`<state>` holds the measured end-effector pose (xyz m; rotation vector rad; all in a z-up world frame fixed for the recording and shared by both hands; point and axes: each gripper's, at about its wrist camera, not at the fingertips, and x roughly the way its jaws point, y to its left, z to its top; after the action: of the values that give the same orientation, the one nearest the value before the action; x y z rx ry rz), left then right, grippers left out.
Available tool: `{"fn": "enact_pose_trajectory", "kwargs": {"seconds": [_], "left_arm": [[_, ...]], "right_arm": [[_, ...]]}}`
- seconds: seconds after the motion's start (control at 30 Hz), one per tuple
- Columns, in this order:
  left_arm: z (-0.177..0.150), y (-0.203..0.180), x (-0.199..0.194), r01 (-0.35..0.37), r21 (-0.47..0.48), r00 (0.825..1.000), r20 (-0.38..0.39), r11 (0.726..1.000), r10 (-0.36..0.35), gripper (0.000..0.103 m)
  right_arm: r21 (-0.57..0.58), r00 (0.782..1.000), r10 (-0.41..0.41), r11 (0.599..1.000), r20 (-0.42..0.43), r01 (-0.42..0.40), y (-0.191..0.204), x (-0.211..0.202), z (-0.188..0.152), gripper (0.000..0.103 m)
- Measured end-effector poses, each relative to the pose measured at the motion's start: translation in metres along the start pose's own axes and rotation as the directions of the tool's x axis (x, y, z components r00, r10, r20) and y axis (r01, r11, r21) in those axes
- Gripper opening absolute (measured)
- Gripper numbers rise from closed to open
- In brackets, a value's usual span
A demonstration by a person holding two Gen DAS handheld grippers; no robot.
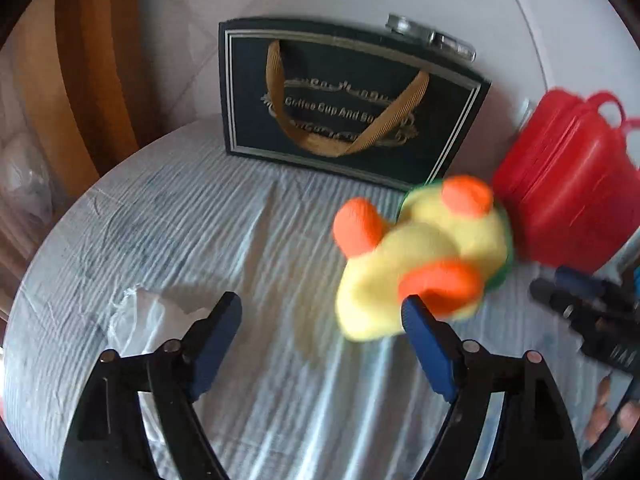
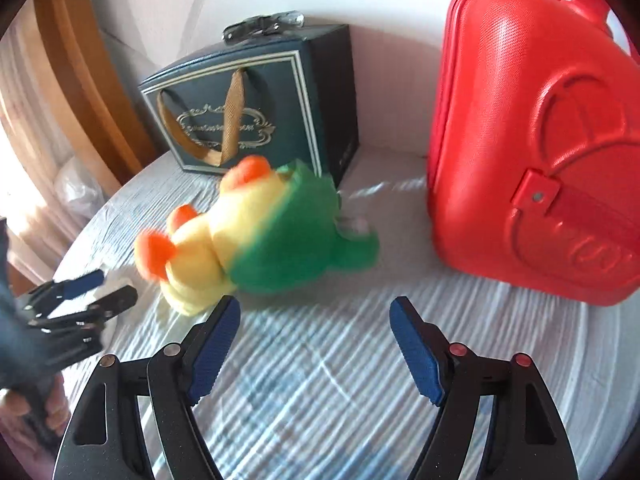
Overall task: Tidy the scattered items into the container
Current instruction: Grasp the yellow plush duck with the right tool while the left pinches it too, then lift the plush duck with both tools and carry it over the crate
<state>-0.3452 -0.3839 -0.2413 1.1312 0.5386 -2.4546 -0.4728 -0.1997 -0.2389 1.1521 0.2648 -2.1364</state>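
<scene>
We can read one line of print: gold lettering on the front of the dark blue gift box [image 1: 344, 100] that stands at the far edge of the table [image 1: 200, 220]. In the left wrist view it says "Coffee Cup And", followed by a word starting "Bu" or "Su" that the gold ribbon handle [image 1: 340, 120] crosses and hides. Gold scrollwork frames the words above and below. In the right wrist view the same lettering is too small and blurred for us to read. The red case [image 2: 532, 140] bears a raised round emblem near its lower right corner, but we cannot make out any letters in it.
</scene>
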Motion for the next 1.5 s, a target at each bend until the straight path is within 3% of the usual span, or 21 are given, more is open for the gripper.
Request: {"fn": "enact_pose_trajectory", "kwargs": {"seconds": [0.1, 0.2, 0.23, 0.3, 0.37, 0.47, 0.53, 0.63, 0.73, 0.83, 0.97, 1.03, 1.1, 1.17, 1.23, 1.5], "left_arm": [[0.021, -0.027, 0.021, 0.03, -0.046, 1.0, 0.002, 0.999, -0.03, 0.083], [0.014, -0.056, 0.053, 0.022, 0.045, 0.996, -0.088, 0.999, -0.018, 0.083], [0.005, -0.059, 0.056, 0.023, 0.073, 0.996, -0.083, 0.997, -0.017, 0.084], [-0.012, -0.059, 0.049, 0.034, 0.116, 0.999, -0.046, 0.993, -0.028, 0.087], [-0.023, -0.054, 0.046, 0.021, 0.136, 0.999, -0.043, 0.99, -0.015, 0.098], [-0.03, -0.052, 0.044, 0.036, 0.131, 0.998, -0.063, 0.991, -0.027, 0.098], [-0.037, -0.056, 0.04, 0.009, 0.139, 0.997, -0.083, 0.99, 0.003, 0.098], [-0.042, -0.057, 0.039, -0.011, 0.138, 0.998, -0.06, 0.99, 0.02, 0.098], [-0.035, -0.055, 0.061, -0.028, 0.127, 0.995, -0.088, 0.992, 0.039, 0.098], [-0.031, -0.051, 0.075, 0.011, 0.089, 0.993, -0.119, 0.996, 0.0, 0.099], [-0.028, -0.058, 0.089, 0.005, 0.112, 0.993, -0.121, 0.994, 0.008, 0.098], [-0.028, -0.058, 0.097, -0.01, 0.124, 0.992, -0.126, 0.992, 0.026, 0.094], [-0.028, -0.057, 0.099, -0.021, 0.128, 0.993, -0.115, 0.992, 0.036, 0.088], [-0.027, -0.058, 0.092, -0.021, 0.139, 0.995, -0.098, 0.99, 0.035, 0.078], [-0.027, -0.057, 0.086, -0.017, 0.149, 0.995, -0.092, 0.989, 0.031, 0.076], [-0.023, -0.065, 0.036, -0.029, 0.217, 0.999, -0.013, 0.976, 0.033, 0.075]], "right_arm": [[-0.006, 0.999, -0.025, 1.0, 0.026, 0.025, -0.007, -0.007, 0.003, 0.078], [0.005, 0.999, -0.03, 1.0, 0.024, 0.029, -0.014, -0.003, 0.013, 0.078], [0.006, 1.0, -0.021, 1.0, 0.014, 0.021, -0.017, 0.001, 0.015, 0.078], [0.0, 1.0, 0.025, 1.0, -0.017, -0.025, -0.023, 0.01, 0.016, 0.082], [-0.008, 0.996, 0.081, 0.997, -0.027, -0.081, -0.023, 0.017, 0.013, 0.095], [-0.043, 0.985, 0.152, 0.987, -0.078, -0.155, -0.015, 0.036, 0.007, 0.098], [-0.061, 0.982, 0.144, 0.986, -0.119, -0.152, -0.008, 0.051, 0.003, 0.097], [-0.023, 0.976, 0.172, 0.984, -0.134, -0.177, -0.007, 0.062, 0.002, 0.081], [-0.032, 0.976, 0.169, 0.984, -0.135, -0.175, -0.003, 0.059, 0.006, 0.079], [-0.044, 0.977, 0.16, 0.985, -0.143, -0.168, -0.004, 0.059, 0.009, 0.086], [-0.074, 0.977, 0.165, 0.982, -0.138, -0.176, -0.004, 0.068, 0.017, 0.098], [-0.086, 0.975, 0.179, 0.978, -0.133, -0.191, -0.003, 0.075, 0.018, 0.1], [-0.102, 0.975, 0.178, 0.976, -0.131, -0.191, 0.001, 0.078, 0.02, 0.094], [-0.105, 0.976, 0.18, 0.976, -0.123, -0.193, 0.004, 0.073, 0.02, 0.079], [-0.1, 0.978, 0.18, 0.976, -0.105, -0.191, 0.003, 0.066, 0.016, 0.074], [-0.067, 0.978, 0.202, 0.977, -0.044, -0.205, 0.005, 0.027, 0.004, 0.069]]}}
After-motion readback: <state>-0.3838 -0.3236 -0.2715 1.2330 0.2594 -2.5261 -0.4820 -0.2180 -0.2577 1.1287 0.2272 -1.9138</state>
